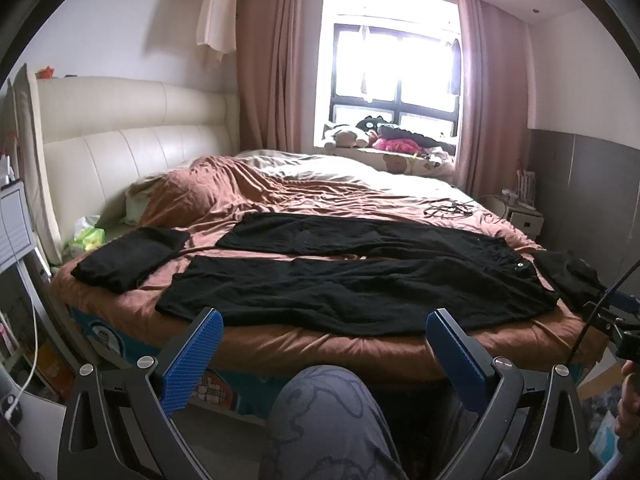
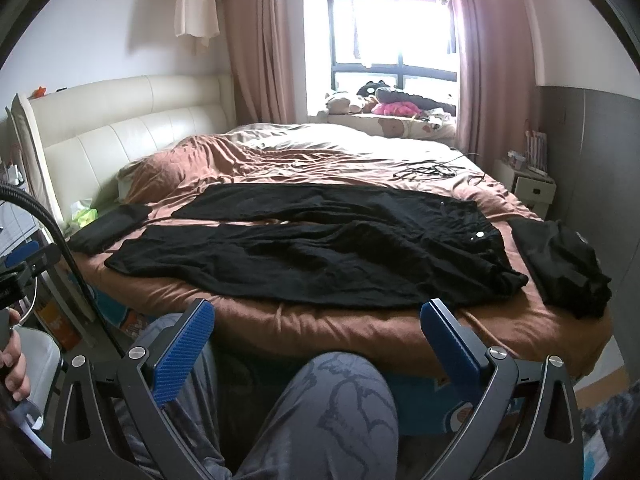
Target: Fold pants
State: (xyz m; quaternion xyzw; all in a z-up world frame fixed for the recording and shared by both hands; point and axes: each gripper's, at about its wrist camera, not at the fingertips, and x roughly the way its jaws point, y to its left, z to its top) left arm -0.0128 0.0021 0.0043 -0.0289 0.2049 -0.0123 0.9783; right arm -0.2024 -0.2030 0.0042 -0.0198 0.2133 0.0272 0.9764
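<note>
Black pants [image 1: 340,280] [image 2: 320,248] lie spread flat across the brown bedspread, both legs pointing left and the waistband with a silver button [image 2: 479,235] at the right. My left gripper [image 1: 322,322] hangs open in front of the bed's near edge, short of the pants, nothing between its blue pads [image 1: 192,360]. My right gripper [image 2: 316,314] is open too, held back from the bed above a person's knee [image 2: 340,400] in grey patterned trousers. Neither touches the fabric.
A folded black garment [image 1: 128,256] lies at the bed's left end, another dark pile [image 2: 560,264] at the right end. A green tissue pack [image 1: 86,238] sits by the cream headboard [image 1: 120,140]. Cables [image 2: 428,170] lie on the far side. A nightstand [image 2: 532,188] stands right.
</note>
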